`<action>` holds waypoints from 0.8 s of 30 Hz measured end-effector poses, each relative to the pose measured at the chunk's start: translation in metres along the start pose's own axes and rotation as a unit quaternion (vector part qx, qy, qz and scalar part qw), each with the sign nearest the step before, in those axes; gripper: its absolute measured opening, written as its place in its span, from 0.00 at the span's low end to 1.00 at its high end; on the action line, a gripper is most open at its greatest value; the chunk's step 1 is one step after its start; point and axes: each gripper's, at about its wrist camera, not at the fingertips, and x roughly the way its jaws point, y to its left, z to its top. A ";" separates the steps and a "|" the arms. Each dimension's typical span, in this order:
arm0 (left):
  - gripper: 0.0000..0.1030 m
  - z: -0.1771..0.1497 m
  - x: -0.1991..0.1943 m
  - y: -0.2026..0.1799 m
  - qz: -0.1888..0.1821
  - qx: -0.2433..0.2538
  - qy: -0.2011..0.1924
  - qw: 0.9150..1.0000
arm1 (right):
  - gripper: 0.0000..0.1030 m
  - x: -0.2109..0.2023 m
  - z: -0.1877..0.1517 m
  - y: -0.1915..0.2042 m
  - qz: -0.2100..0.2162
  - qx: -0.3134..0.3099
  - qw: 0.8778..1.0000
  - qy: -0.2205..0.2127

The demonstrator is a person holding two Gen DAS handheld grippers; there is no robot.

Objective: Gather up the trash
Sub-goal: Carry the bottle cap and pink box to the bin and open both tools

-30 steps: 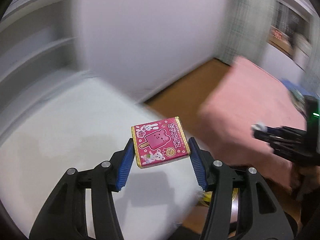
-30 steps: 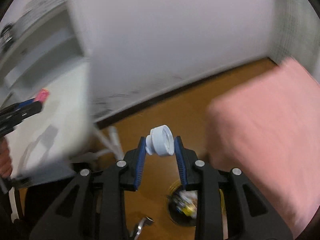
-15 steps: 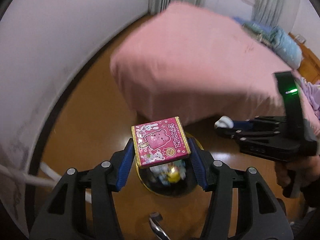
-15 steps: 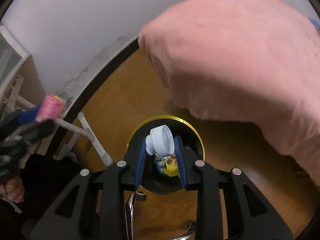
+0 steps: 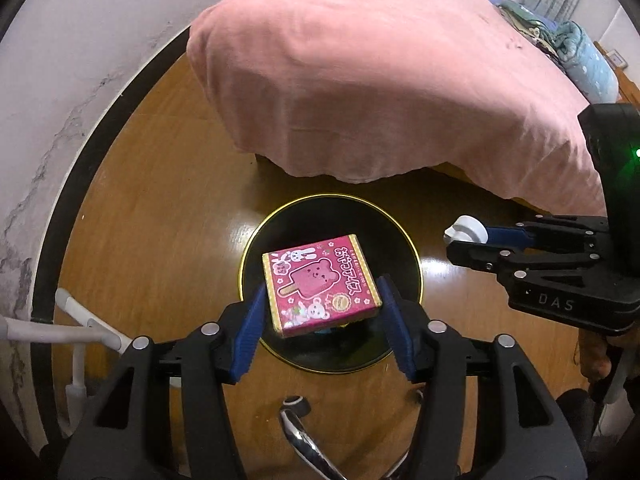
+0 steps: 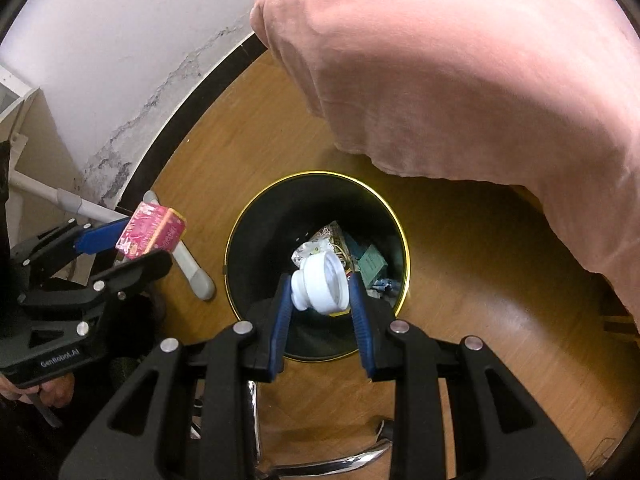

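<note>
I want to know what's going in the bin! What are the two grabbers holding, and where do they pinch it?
Left hand-held gripper pinches the pink candy box by its side edges. Right hand-held gripper pinches the white cap by its rim.

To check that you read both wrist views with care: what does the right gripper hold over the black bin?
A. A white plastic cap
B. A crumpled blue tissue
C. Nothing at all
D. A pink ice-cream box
A: the right gripper has its fingers shut on the white plastic cap above the black bin; the pink box is in the left gripper.
</note>
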 end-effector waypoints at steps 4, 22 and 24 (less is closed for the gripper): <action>0.72 -0.006 -0.014 -0.006 0.000 0.000 -0.009 1.000 | 0.28 0.005 0.004 0.001 0.002 0.000 1.000 0.002; 0.80 0.003 -0.089 0.008 0.015 -0.009 -0.068 0.998 | 0.67 -0.024 0.014 0.022 -0.009 -0.029 0.999 -0.026; 0.84 0.007 -0.129 0.011 0.012 -0.009 -0.104 0.994 | 0.74 -0.053 0.021 0.037 -0.026 -0.055 0.996 -0.063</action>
